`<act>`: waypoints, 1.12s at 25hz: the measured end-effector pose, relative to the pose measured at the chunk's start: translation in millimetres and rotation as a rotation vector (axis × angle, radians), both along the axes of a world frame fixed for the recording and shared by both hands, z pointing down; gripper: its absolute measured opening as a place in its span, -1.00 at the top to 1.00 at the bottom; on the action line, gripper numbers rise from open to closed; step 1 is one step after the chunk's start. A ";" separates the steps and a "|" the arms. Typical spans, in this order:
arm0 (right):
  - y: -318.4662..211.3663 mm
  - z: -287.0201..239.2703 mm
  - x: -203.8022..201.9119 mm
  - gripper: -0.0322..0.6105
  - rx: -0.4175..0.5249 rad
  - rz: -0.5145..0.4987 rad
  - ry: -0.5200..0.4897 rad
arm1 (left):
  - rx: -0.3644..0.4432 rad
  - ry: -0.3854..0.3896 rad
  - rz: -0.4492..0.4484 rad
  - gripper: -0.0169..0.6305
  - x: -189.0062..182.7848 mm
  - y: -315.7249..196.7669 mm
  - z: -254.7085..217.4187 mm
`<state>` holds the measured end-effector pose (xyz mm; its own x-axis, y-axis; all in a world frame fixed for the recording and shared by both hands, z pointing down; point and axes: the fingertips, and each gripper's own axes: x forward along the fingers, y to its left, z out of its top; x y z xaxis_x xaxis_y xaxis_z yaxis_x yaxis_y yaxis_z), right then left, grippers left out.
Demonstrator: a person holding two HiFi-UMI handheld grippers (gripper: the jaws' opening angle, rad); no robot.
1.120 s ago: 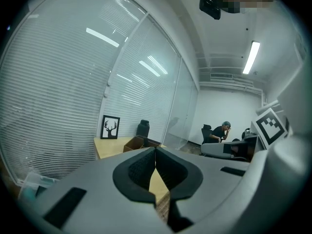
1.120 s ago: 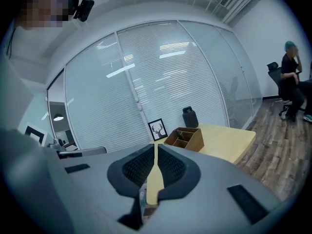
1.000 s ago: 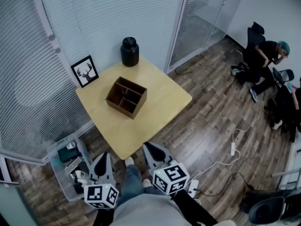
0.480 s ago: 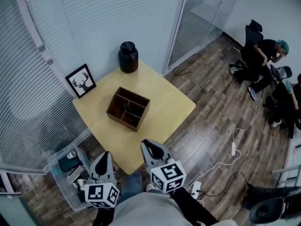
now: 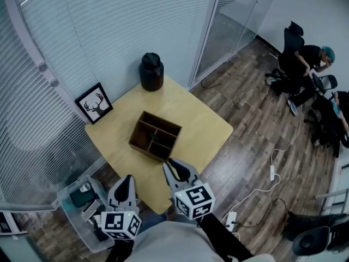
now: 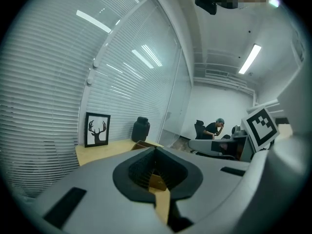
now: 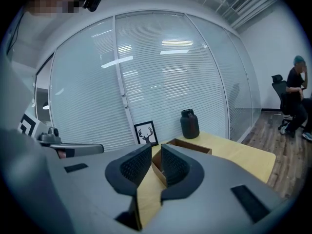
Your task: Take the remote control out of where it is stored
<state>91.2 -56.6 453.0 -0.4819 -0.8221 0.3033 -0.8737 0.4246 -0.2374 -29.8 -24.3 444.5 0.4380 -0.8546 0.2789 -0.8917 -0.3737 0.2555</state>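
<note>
- Progress on the task proper is nil: nothing is lifted and nothing is touched.
- The wooden box (image 5: 155,142) sits near the middle of the table (image 5: 204,121), its compartments open to the top. I take it for the storage place.
- The remote control I cannot pick out for certain. A slim dark shape shows in one of the box's compartments, and I judge that to be it, but it is too small to be sure.
- My left gripper (image 5: 126,180) hangs off the table's near edge, over the floor. Its pads are pressed together at the tips, with nothing between them.
- My right gripper (image 5: 173,166) is over the near edge of the table, close to the box but apart from it. Its pads stand a narrow slit apart, and only the table and box show through the gap.
- The black jar (image 5: 151,71) and the framed deer picture (image 5: 94,103) stand at the far side, clear of the path I expect to take.
- A plastic bin (image 5: 68,206) with odds and ends sits on the floor by my left gripper. I doubt it matters.
- What is left is all of it: reach in over the box, widen the right jaws, close on the remote and draw it up and out.
</note>
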 end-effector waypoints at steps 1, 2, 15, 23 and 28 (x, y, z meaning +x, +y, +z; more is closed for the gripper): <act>-4.3 1.1 -2.2 0.77 -0.003 -0.001 0.006 | -0.001 0.001 0.003 0.92 -1.5 -4.3 0.7; -8.3 2.3 -4.2 0.76 -0.006 -0.002 0.013 | -0.002 0.002 0.005 0.92 -3.1 -8.0 0.9; -46.5 15.8 -12.2 0.67 -0.027 -0.063 0.077 | -0.025 0.005 -0.022 0.92 -5.0 -33.6 2.8; -60.1 26.5 -11.8 0.64 -0.045 -0.107 0.104 | -0.037 0.009 -0.057 0.92 -0.9 -36.9 1.8; -66.6 36.6 -12.3 0.63 -0.060 -0.109 0.116 | -0.048 0.007 -0.065 0.92 -0.6 -37.2 5.0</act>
<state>78.9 -123.1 489.7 -0.5265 -0.7454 0.4089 -0.8460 0.5070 -0.1652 -30.5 -61.5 449.4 0.3839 -0.8673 0.3168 -0.9118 -0.3019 0.2783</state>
